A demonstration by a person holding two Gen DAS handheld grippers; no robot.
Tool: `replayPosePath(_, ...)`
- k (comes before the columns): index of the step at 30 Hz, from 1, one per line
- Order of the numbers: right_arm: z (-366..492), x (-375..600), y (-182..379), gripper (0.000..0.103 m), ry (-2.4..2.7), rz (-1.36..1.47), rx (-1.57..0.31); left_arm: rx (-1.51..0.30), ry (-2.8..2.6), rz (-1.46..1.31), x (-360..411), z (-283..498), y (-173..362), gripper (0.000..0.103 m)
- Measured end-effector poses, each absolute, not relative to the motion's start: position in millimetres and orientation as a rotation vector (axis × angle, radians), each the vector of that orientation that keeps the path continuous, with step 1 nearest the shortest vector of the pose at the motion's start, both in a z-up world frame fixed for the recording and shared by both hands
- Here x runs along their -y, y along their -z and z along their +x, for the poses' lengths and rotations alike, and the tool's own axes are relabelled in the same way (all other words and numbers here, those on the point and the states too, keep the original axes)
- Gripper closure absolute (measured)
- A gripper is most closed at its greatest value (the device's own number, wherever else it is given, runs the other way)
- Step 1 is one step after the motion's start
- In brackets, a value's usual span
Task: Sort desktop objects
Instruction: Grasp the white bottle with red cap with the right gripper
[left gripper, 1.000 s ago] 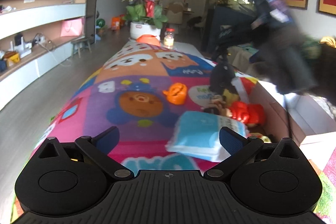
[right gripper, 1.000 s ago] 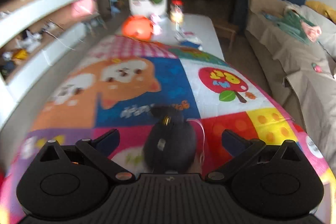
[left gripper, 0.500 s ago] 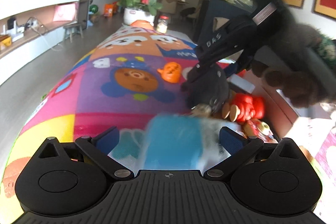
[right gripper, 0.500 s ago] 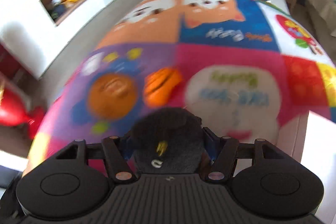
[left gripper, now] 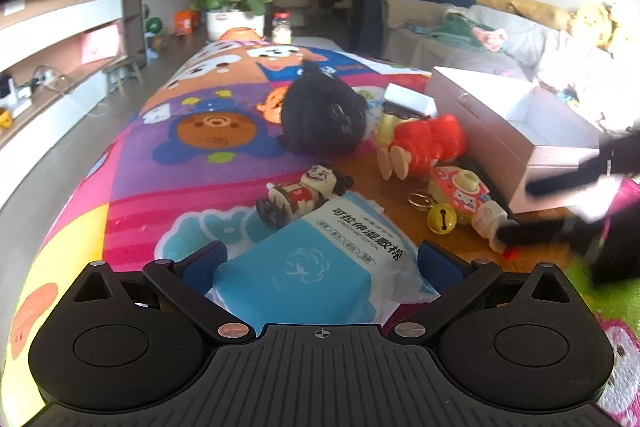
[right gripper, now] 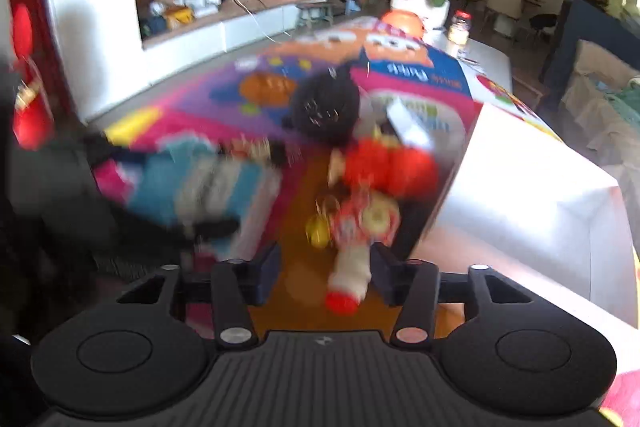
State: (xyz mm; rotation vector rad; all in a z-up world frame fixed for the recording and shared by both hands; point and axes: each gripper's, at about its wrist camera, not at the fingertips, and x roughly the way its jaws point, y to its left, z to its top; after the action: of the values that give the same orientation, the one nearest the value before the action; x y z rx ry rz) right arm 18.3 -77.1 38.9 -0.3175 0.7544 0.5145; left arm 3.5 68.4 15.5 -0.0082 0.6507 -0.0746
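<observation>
Jaws on the left gripper (left gripper: 320, 263) are wide apart, with the blue wipes pack (left gripper: 316, 267) lying between them, and they are not squeezing it yet. Jaws on the right gripper (right gripper: 326, 273) are apart too, and the little bottle toy with the red cap (right gripper: 352, 267) sits just in front of them. That picture is very blurry, so I cannot tell if they touch it.

Most of the sorting looks like it is not done. The white box (left gripper: 516, 131) stands open on the right of the tabletop, and what shows of its inside looks bare. All the toys lie outside it on the colorful mat (left gripper: 180, 163): the black fluffy ball (left gripper: 324, 119), the red figure (left gripper: 424, 143) touching the box side, the small doll (left gripper: 300, 195) leaning on the wipes pack, and the yellow bell (left gripper: 442, 219) by the bottle toy. I think the wipes pack and the bottle toy are next to be picked up.
</observation>
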Motion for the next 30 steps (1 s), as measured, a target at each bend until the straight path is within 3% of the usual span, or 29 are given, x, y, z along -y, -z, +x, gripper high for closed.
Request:
replayPosePath(1,16.2,75.9,-30.3,0.07,-0.489,-0.338,-0.757,-0.657,0.066,-0.002,-66.7,3.6,-17.2,0.0)
replayPosePath(6,5.0,113.8,-36.2,0.069,-0.505,-0.237,-0.736,-0.627,0.093,0.052,-61.6,-13.4,-34.8,0.0)
replayPosePath(8,2.1,149.0,-54.0,0.056,-0.41,-0.169,-0.656,-0.618,0.124,0.054,-58.7,-20.8,-40.3,0.0)
replayPosePath(10,1.5,189.3,-70.8,0.031,-0.261,-0.068,-0.573,-0.624,0.18,0.044,-53.6,-26.8,-42.9,0.0)
replayPosePath(12,4.9,228.5,-76.8,0.021,-0.106,0.036,-0.518,-0.642,0.238,0.039,-46.7,-32.0,-41.2,0.0)
replayPosePath(17,40.3,274.3,-60.8,0.021,-0.049,0.218,-0.6,-0.639,0.306,0.105,-26.9,-40.5,-37.9,0.0)
replayPosePath(18,48.3,274.9,-57.5,0.016,-0.074,0.24,-0.628,-0.641,0.315,0.1,-25.7,-41.0,-37.9,0.0)
replayPosePath(22,61.3,250.3,-52.4,0.01,-0.087,0.173,-0.599,-0.646,0.317,0.084,-29.4,-43.8,-38.9,0.0)
replayPosePath(25,62.7,242.5,-52.9,0.013,-0.137,0.181,-0.592,-0.655,0.3,0.104,-33.5,-43.3,-36.6,0.0)
replayPosePath(30,16.9,187.6,-72.5,0.015,-0.256,-0.069,-0.468,-0.668,0.215,0.207,-44.8,-32.0,-29.5,0.0)
